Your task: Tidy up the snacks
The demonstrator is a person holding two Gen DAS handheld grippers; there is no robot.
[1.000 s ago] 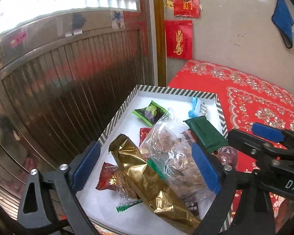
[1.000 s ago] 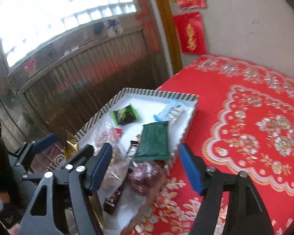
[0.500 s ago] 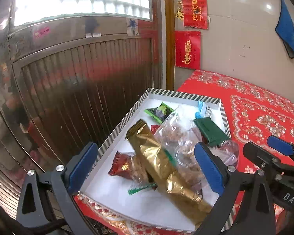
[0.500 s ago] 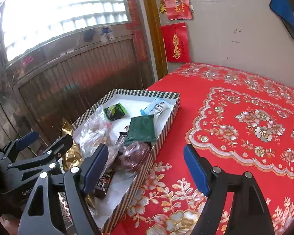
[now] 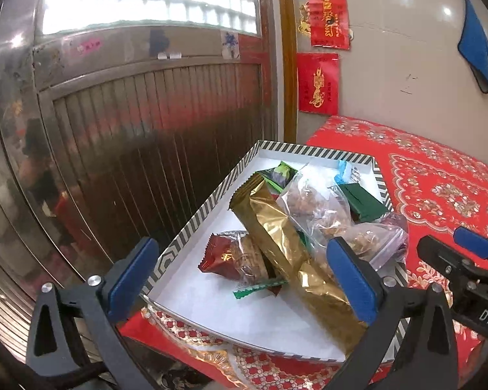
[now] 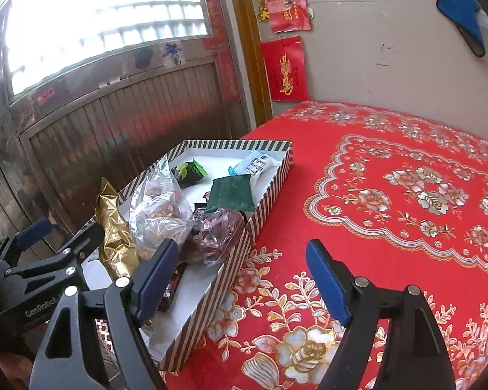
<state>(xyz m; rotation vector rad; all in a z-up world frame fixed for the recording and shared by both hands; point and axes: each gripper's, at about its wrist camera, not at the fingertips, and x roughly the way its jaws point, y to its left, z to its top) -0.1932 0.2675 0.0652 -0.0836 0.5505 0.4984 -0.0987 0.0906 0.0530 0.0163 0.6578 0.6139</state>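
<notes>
A striped box with a white inside sits at the left edge of the red table and holds the snacks. In it lie a long gold packet, a clear bag of brown pieces, a dark green packet, a red wrapped cake, a green-black packet, a light blue packet and a purple-brown bag. My left gripper is open and empty above the box's near end. My right gripper is open and empty over the box's right wall.
A red floral tablecloth covers the table to the right of the box. A ribbed metal door stands close behind the box on the left. Red paper hangings and a blue cloth are on the back wall.
Both grippers have pulled back and up from the box, so more of it and the table shows. Both stay open and empty. The snacks have not moved.
</notes>
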